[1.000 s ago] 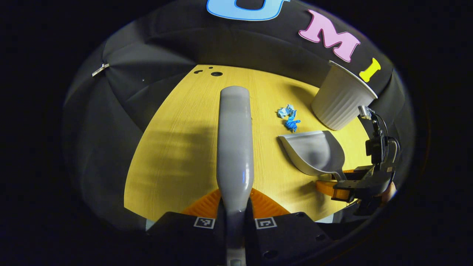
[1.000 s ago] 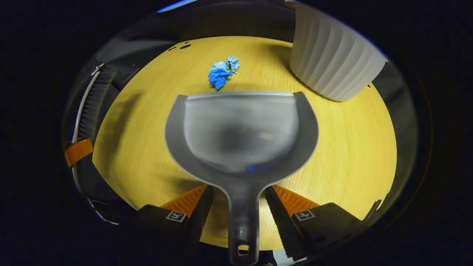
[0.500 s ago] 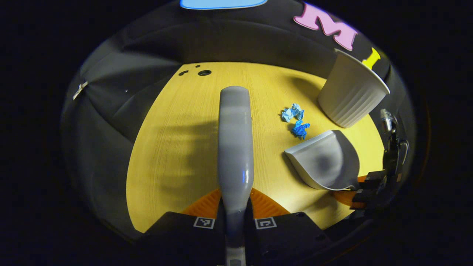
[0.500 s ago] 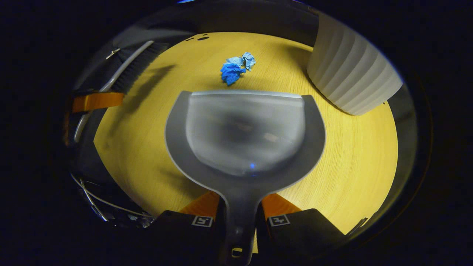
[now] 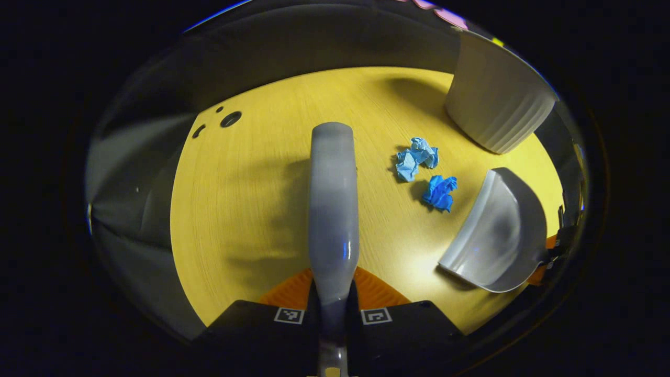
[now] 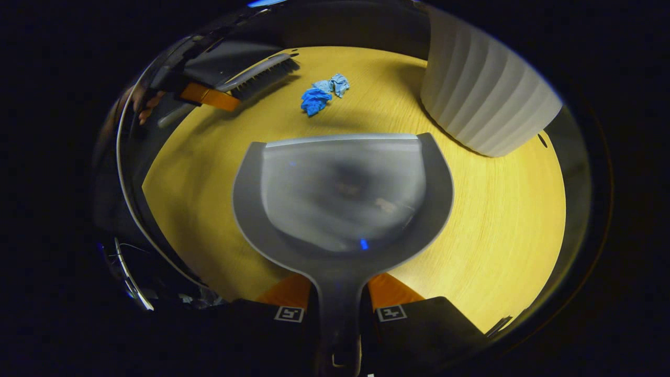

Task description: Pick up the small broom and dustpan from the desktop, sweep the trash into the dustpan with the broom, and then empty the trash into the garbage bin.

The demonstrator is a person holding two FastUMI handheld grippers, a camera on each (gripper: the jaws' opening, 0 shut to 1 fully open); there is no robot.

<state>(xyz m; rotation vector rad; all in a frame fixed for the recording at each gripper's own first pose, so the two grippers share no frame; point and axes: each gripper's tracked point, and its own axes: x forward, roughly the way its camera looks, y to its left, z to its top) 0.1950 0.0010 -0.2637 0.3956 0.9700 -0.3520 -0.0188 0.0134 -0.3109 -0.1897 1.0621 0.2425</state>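
Observation:
My left gripper [image 5: 333, 301] is shut on the handle of the small grey broom [image 5: 333, 209], whose back runs straight ahead over the yellow desktop [image 5: 251, 199]. My right gripper [image 6: 340, 301] is shut on the handle of the grey dustpan [image 6: 343, 193], held just above the desktop with its lip toward the trash. Two crumpled blue paper balls [image 5: 438, 192] [image 5: 415, 157] lie between broom and dustpan [image 5: 497, 230]. In the right gripper view the paper balls [image 6: 319, 94] sit beyond the pan's lip, and the broom's bristles [image 6: 261, 76] hover at far left beside them.
A white ribbed garbage bin [image 5: 497, 112] stands at the far right of the desktop, close behind the dustpan; it also rises at upper right [image 6: 487, 99] in the right gripper view. Small dark holes [image 5: 229, 119] mark the desktop's far left corner. Black cloth walls surround the table.
The right gripper closed on the dustpan handle and lifted it. The left gripper swung the broom forward and down toward the paper balls; the dustpan turned its lip toward them.

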